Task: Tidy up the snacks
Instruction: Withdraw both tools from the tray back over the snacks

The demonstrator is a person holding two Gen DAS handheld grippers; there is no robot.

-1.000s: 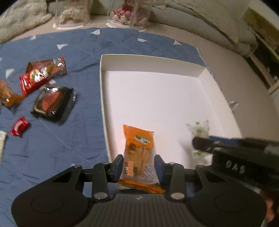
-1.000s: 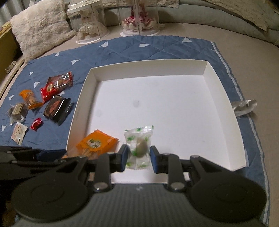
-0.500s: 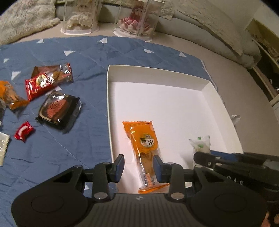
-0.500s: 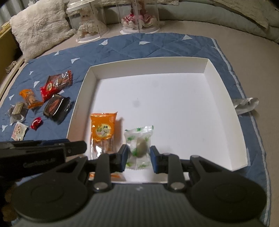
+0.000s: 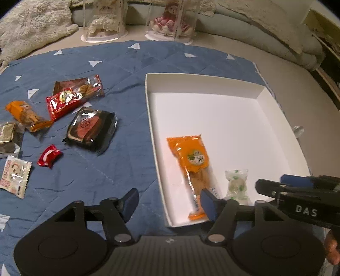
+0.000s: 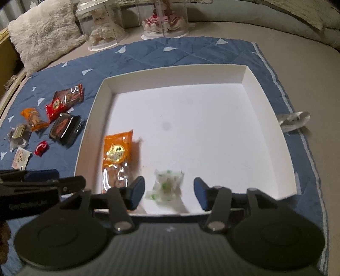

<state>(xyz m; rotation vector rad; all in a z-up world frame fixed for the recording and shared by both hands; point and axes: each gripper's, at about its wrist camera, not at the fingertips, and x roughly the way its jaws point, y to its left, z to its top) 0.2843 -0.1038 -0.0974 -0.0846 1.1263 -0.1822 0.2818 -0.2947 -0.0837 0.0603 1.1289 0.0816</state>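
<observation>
A white tray (image 5: 148, 99) (image 6: 99, 99) lies on a blue quilted mat (image 5: 127, 63). An orange snack packet (image 5: 192, 167) (image 6: 116, 155) lies flat in the tray's near left corner. Beside it sits a small clear candy bag with green print (image 5: 235, 183) (image 6: 167, 184). My left gripper (image 5: 170, 202) is opening over the tray's near left wall; its right pad stands by the orange packet's end without pressing on it. My right gripper (image 6: 169, 192) is opening too, and the candy bag lies loose between its jaws, touched by neither pad.
Several wrapped snacks lie on the mat left of the tray: a red packet (image 5: 74, 96), a black-wrapped cake (image 5: 91, 129), an orange packet (image 5: 26, 115), a small red candy (image 5: 48, 156) and a pale sachet (image 5: 14, 175). Two clear display domes (image 5: 170, 19) stand behind the mat.
Both grippers have let go: the left released the orange packet, the right released the candy bag. Both snacks now lie in the tray. The left view has drawn back a little.
</observation>
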